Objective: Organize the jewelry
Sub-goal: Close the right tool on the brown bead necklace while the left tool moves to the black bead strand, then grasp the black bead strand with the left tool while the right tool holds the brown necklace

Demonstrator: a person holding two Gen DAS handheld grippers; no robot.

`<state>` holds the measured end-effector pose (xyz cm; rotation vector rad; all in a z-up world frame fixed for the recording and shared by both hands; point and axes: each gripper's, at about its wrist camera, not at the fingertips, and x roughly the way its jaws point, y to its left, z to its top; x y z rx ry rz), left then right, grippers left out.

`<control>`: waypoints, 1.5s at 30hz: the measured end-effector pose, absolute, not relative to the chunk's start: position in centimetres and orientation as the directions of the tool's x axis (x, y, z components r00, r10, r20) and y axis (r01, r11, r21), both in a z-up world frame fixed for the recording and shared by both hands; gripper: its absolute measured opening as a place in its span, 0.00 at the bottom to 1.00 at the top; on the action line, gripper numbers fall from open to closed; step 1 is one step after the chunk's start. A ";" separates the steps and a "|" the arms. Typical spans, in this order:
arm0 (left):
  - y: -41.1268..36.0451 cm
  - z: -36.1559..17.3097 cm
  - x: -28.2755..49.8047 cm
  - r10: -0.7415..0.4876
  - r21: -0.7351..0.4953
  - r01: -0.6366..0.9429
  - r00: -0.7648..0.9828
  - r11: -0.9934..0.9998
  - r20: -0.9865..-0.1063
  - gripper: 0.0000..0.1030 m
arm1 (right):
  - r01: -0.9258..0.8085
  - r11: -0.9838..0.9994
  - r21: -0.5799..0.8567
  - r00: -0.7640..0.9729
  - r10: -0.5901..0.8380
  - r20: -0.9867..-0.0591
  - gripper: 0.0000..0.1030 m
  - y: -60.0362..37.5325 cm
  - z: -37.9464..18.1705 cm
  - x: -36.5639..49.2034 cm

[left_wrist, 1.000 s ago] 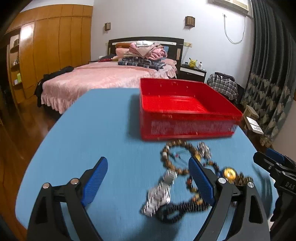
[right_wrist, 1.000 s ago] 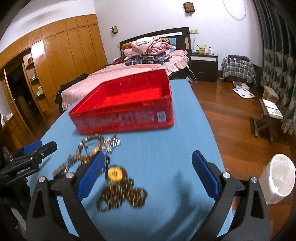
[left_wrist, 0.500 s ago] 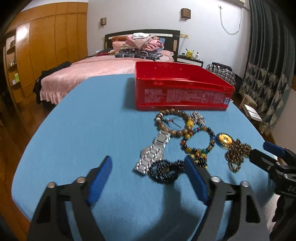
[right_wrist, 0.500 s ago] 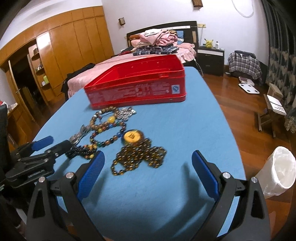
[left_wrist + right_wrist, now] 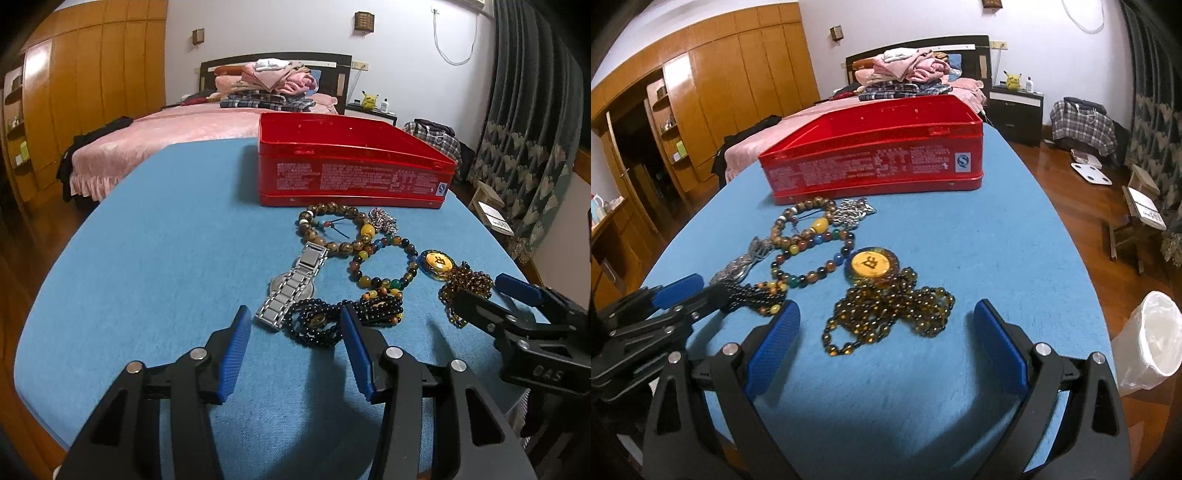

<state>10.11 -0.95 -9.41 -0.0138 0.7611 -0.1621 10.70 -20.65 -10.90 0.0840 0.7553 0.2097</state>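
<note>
While our left tool point(image 5: 295, 343) hangs low over the near edge of the blue table point(image 5: 155, 258), its jaws are closing, with nothing pressed between the blue pads; the black bead bracelet point(image 5: 314, 325) lies just ahead of the tips, its near loop reaching into the gap and its right part running behind the right-hand finger. Touching that bracelet on its left is the silver watch point(image 5: 295, 284), stretched away from us toward the red box point(image 5: 351, 173). Beyond them we see the brown bead bracelet point(image 5: 332, 229) and the multicoloured bead bracelet point(image 5: 384, 262) overlapping, with a small silver chain point(image 5: 382, 219) heaped beside them, close to the box's front wall. Our right tool point(image 5: 886, 332) is spread wide and grasps nothing; the amber bead necklace point(image 5: 890, 314) lies in a loose pile on the table just ahead of its tips, roughly centred in the gap and touching neither pad, and its round gold pendant point(image 5: 873, 264) sits at the far end of the pile. From the right wrist view, the left tool shows at the lower left, its tips at the black bracelet. From the left wrist view, the right tool enters from the right edge, one finger crossing over the necklace. We see all the jewelry lying on the table, outside the box.
</note>
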 end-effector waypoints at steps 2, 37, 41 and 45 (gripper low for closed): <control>-0.9 -9.4 10.2 -0.151 -0.072 0.141 0.712 0.987 -0.686 0.49 | -0.161 0.977 0.140 0.716 0.213 -0.665 0.89 -20.6 -11.1 10.7; -2.3 -8.7 10.9 -0.187 -0.085 0.176 0.722 0.981 -0.666 0.49 | -0.069 0.997 0.015 0.726 0.061 -0.685 0.37 -23.1 -11.3 13.9; -3.0 -8.8 11.3 -0.207 -0.082 0.206 0.714 0.975 -0.669 0.49 | -0.053 0.998 0.041 0.727 0.067 -0.684 0.26 -24.2 -11.1 13.9; -3.8 -8.9 11.3 -0.231 -0.065 0.256 0.700 0.965 -0.675 0.49 | -0.060 0.997 0.049 0.728 0.077 -0.682 0.26 -24.4 -11.1 13.8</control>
